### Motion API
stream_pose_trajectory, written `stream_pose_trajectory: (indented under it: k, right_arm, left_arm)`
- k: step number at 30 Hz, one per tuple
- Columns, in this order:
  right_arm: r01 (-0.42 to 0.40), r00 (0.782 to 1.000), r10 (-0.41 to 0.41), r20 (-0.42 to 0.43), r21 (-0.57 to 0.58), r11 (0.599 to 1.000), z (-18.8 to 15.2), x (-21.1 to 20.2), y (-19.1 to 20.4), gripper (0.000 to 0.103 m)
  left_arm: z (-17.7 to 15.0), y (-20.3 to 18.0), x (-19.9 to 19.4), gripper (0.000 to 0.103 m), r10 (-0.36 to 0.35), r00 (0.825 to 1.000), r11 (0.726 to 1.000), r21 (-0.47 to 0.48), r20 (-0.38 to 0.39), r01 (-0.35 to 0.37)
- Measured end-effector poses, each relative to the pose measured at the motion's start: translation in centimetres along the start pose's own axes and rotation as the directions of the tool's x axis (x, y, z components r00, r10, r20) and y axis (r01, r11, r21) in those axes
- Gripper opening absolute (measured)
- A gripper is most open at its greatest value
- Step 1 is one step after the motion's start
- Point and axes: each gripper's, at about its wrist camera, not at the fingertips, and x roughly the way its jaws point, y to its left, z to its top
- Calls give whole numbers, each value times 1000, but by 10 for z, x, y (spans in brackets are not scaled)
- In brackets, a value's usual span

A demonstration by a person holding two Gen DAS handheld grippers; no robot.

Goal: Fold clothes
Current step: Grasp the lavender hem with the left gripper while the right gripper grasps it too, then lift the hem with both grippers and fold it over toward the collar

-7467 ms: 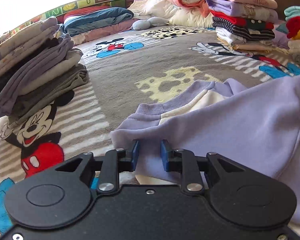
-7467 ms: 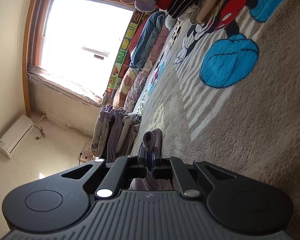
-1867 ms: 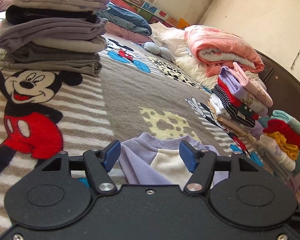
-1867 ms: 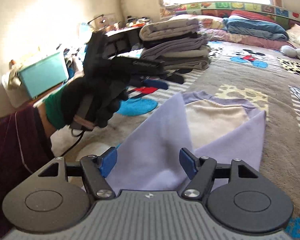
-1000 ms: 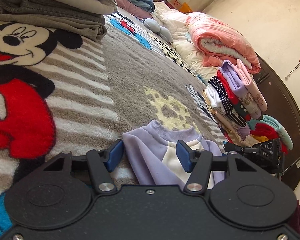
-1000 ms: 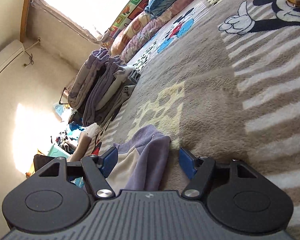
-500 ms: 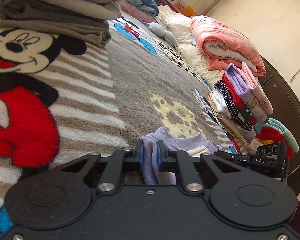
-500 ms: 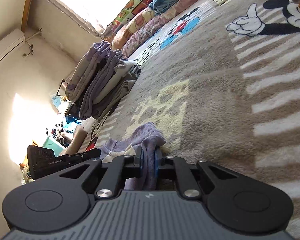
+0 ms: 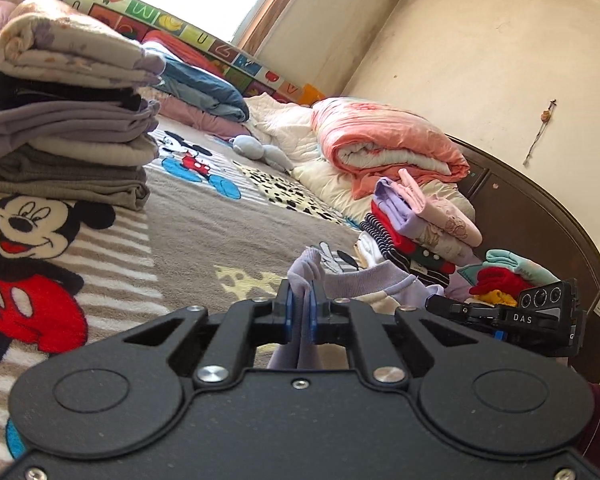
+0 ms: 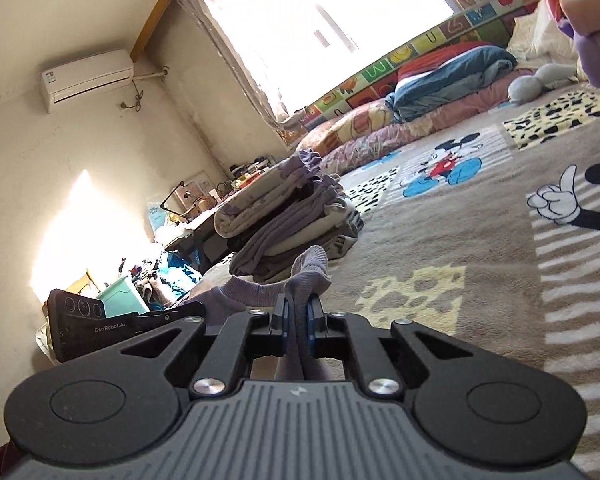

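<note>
Pinching lilac sweatshirt (image 9: 374, 280) edges, both claws (left (image 9: 300, 314), right (image 10: 296, 322)) hide its body.

A bright window (image 10: 320, 20) fills the upper centre, an air conditioner (image 10: 87, 79) on the cream wall (image 10: 60, 160) at upper left.

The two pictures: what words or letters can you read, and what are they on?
"DAS": right tongs, seen from the left camera.
"GenRobot.AI": left tongs, seen from the right camera.
"M", "U": letter mat under the window.
Air conditioner sticker: too small.
</note>
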Motion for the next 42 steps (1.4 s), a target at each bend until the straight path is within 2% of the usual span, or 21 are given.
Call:
stream_pose_trajectory:
  k: [7, 11, 14, 18, 24, 27, 29, 33, 35, 37, 38, 40, 42]
  right_arm:
    - [-2, 998, 7, 57, -87, 996, -23, -55, 44, 11]
    - [7, 997, 1, 76, -111, 994, -43, -83, 63, 11]
    - [20, 996, -9, 85, -122, 992, -58, -101, 73, 11]
    - [23, 997, -11, 81, -139, 990, -77, -120, 87, 11]
    - [36, 999, -33, 15, -249, 968, -110, -142, 112, 11]
    - [55, 997, -70, -32, -328, 943, -128, -150, 120, 11]
    - [69, 992, -108, -69, -420, 905, -139, -152, 126, 11]
    - [78, 973, -183, -140, -548, 833, -155, -149, 140, 17]
    - [78, 958, -225, -178, -593, 801, -162, -149, 144, 22]
    - [66, 944, -250, -214, -620, 782, -168, -155, 148, 27]
    - [60, 939, -257, -228, -627, 777, -170, -160, 150, 29]
    - [50, 935, -256, -247, -622, 781, -172, -172, 152, 32]
    - [52, 943, -235, -236, -591, 805, -169, -186, 150, 36]
  left_arm:
    - [-26, -51, -57, 5, -28, 998, 994, 106, 50, 22]
    - [-52, -79, -90, 5, -8, 998, 979, 202, 62, -5]
    - [-72, -95, -114, 5, 8, 998, 971, 239, 65, -24]
    - [-96, -109, -138, 5, 29, 998, 961, 274, 48, -41]
    - [-131, -126, -158, 5, 68, 998, 942, 331, -13, -60]
    - [-144, -132, -160, 5, 89, 995, 924, 378, -50, -63]
    - [-151, -137, -160, 5, 96, 993, 911, 408, -68, -60]
    - [-165, -147, -157, 5, 126, 985, 867, 496, -118, -51]
    - [-173, -152, -154, 8, 135, 977, 839, 543, -167, -23]
    - [-181, -154, -154, 19, 142, 962, 824, 567, -233, 16]
    - [-182, -154, -157, 20, 148, 958, 821, 571, -246, 20]
    - [-175, -152, -168, 20, 87, 964, 847, 529, -250, 61]
    - [-168, -150, -179, 30, 33, 972, 867, 490, -231, 87]
